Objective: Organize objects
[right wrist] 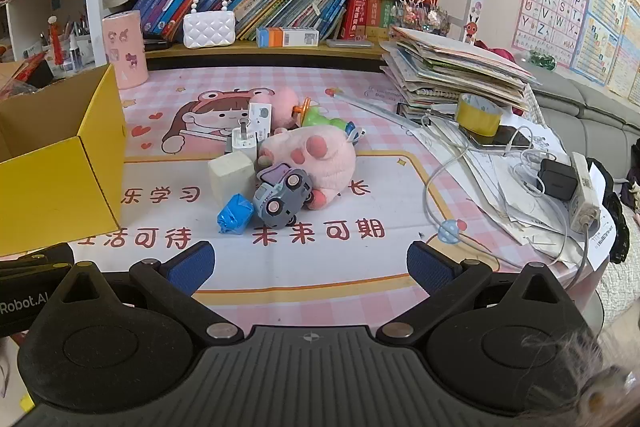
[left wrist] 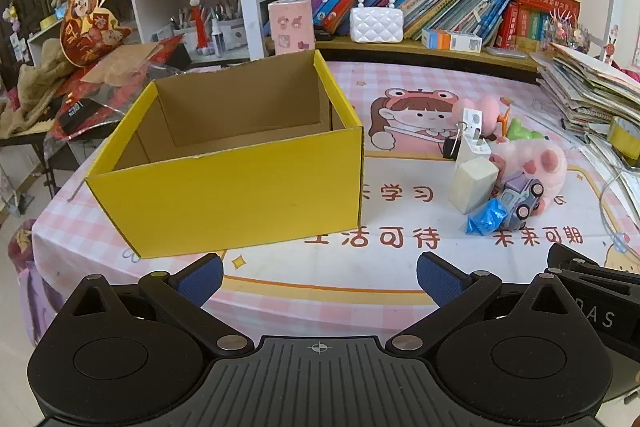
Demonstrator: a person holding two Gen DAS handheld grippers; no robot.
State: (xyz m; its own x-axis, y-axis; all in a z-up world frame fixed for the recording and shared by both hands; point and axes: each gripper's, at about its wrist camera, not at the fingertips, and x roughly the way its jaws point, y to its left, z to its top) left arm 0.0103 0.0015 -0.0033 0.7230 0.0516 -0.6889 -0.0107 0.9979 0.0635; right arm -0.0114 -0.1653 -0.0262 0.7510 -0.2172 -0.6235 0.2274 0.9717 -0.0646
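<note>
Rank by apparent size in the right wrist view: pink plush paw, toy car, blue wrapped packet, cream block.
1. pink plush paw
2. toy car
3. cream block, close to the car, unsure
4. blue wrapped packet

The yellow box (right wrist: 60, 163) is cut off by the right wrist picture's left edge; its floor hides behind its own front wall. Right of the box, the plush paw (right wrist: 316, 159) covers part of the pink toy (right wrist: 286, 99) and the green toy (right wrist: 320, 119) behind it. The charger (right wrist: 244, 143) is partly hidden by the white block (right wrist: 230, 173).
</note>
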